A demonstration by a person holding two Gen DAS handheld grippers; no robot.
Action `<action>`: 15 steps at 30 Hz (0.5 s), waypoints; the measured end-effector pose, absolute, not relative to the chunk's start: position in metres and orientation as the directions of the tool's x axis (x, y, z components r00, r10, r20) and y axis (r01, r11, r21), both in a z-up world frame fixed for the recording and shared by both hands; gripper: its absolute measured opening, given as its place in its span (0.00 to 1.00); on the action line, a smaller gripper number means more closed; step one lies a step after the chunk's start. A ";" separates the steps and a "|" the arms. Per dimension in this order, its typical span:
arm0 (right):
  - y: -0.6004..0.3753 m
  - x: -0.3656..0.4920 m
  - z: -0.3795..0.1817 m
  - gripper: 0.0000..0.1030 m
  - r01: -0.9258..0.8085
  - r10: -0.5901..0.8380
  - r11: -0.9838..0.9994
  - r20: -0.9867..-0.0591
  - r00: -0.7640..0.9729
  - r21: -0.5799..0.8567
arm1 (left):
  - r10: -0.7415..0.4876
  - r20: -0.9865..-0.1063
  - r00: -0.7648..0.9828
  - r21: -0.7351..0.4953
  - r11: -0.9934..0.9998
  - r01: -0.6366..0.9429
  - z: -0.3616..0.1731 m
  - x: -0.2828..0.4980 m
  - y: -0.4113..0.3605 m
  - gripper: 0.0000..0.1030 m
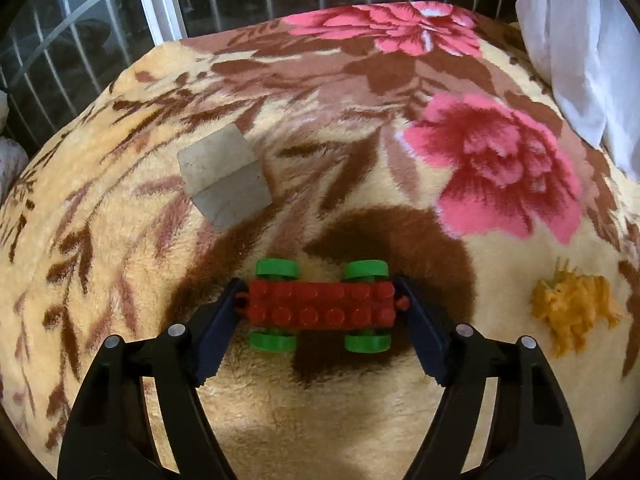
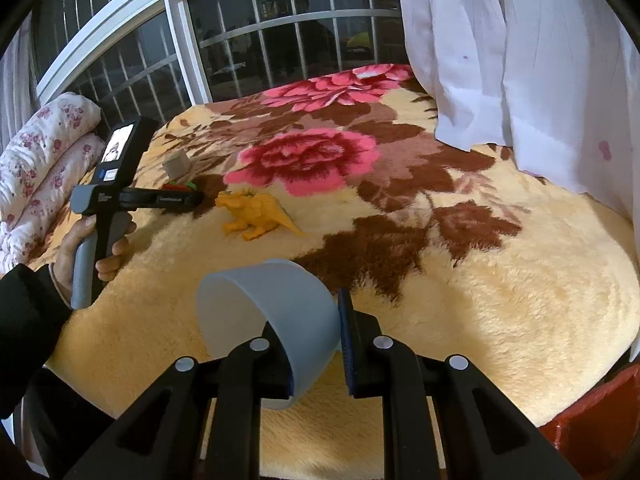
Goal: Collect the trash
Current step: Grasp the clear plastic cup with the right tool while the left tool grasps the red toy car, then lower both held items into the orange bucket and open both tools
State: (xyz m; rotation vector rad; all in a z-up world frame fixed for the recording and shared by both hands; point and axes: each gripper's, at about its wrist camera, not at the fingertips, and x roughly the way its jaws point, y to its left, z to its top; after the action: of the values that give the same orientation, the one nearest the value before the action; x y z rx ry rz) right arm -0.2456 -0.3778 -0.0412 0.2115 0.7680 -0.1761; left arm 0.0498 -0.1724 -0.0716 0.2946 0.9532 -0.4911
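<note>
A red brick toy car (image 1: 320, 304) with green wheels lies on the floral blanket (image 1: 320, 420). My left gripper (image 1: 320, 286) spans it lengthwise, one fingertip against each end of the car. To its upper left lies a grey cardboard scrap (image 1: 224, 176), and a yellow toy dinosaur (image 1: 576, 308) stands to the right. In the right wrist view my right gripper (image 2: 320, 320) is shut on the wall of a pale blue bowl (image 2: 272, 312), tipped on its side above the blanket. Farther off, the left gripper (image 2: 188, 198) sits over the car (image 2: 180, 187), beside the dinosaur (image 2: 256, 212) and the scrap (image 2: 176, 164).
A white curtain (image 2: 520, 60) hangs over the bed's right side. Rolled floral quilts (image 2: 44, 160) lie at the left edge below a barred window (image 2: 280, 40). A person's hand (image 2: 104, 248) and dark sleeve hold the left gripper. Something red (image 2: 600, 420) sits beyond the bed's near right corner.
</note>
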 end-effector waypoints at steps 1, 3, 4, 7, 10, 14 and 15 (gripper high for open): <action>-0.378 -0.245 -0.041 0.16 0.235 -0.080 0.964 -0.705 0.705 0.126 | -0.274 -0.833 0.481 0.022 0.852 0.523 -0.071 0.048 -0.172 0.72; -0.378 -0.245 -0.040 0.16 0.237 -0.083 0.963 -0.705 0.704 0.124 | -0.285 -0.828 0.483 0.014 0.851 0.525 -0.068 0.045 -0.171 0.72; -0.377 -0.245 -0.040 0.16 0.235 -0.082 0.964 -0.705 0.704 0.123 | -0.288 -0.826 0.484 0.009 0.852 0.524 -0.066 0.041 -0.169 0.72; -0.374 -0.244 -0.036 0.16 0.222 -0.062 0.965 -0.700 0.711 0.140 | -0.300 -0.811 0.502 0.009 0.852 0.524 -0.054 0.025 -0.161 0.72; -0.364 -0.246 -0.029 0.16 0.196 -0.033 0.968 -0.691 0.722 0.158 | -0.304 -0.795 0.525 0.022 0.851 0.525 -0.042 0.001 -0.150 0.72; -0.338 -0.251 -0.020 0.16 0.147 0.008 0.975 -0.683 0.730 0.168 | -0.283 -0.782 0.555 0.050 0.859 0.509 -0.028 -0.038 -0.129 0.72; -0.332 -0.252 -0.019 0.16 0.136 0.017 0.976 -0.683 0.730 0.169 | -0.278 -0.780 0.560 0.056 0.861 0.506 -0.026 -0.046 -0.124 0.72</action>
State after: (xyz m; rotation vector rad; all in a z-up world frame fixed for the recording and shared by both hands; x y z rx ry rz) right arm -0.2521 -0.3325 -0.0187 0.2138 0.7513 -0.0658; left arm -0.0459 -0.1240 -0.0256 0.2892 0.8599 -0.4698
